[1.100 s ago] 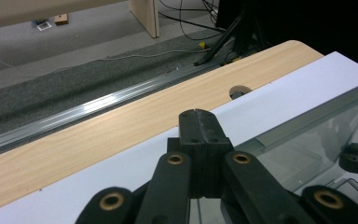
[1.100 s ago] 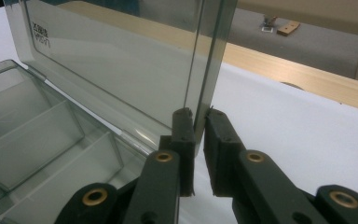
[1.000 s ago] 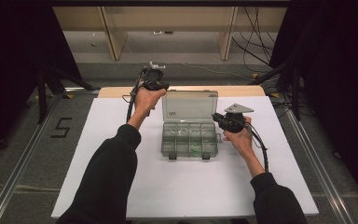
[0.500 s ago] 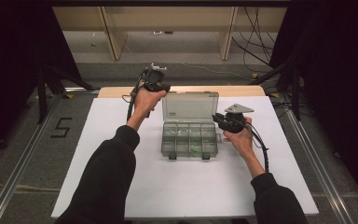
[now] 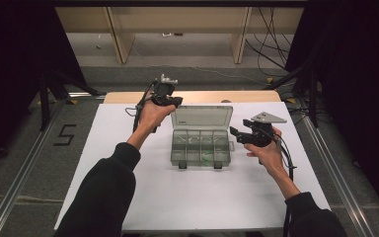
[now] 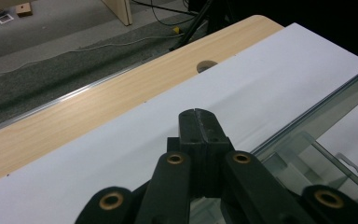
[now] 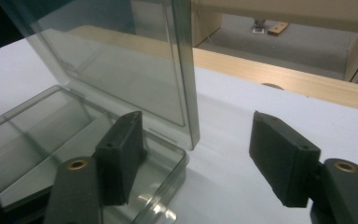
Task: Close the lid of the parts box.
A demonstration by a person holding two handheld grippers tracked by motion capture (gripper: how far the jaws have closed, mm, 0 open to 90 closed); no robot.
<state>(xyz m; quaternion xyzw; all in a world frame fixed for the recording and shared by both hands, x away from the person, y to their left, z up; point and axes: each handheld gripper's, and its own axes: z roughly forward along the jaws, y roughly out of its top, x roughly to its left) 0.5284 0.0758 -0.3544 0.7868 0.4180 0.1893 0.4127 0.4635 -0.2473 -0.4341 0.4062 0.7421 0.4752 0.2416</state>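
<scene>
While lying near the middle of the white table cover (image 5: 128, 197), one clear plastic compartment box (image 5: 200, 148) with its lid (image 5: 201, 118) raised upright at the far edge. Two rows of four compartments, eight counted, with small green bits in some of them. Two dark latches on the near edge. Two hand-held grippers: left gripper (image 5: 176, 101) raised just left of the lid's far left corner, jaws pressed together on nothing; lid edge just to the right of them in the left gripper view. Right gripper (image 5: 235, 133) at the box's right end, jaws spread wide, one jaw over the box's corner, the other beside it above the cover.
</scene>
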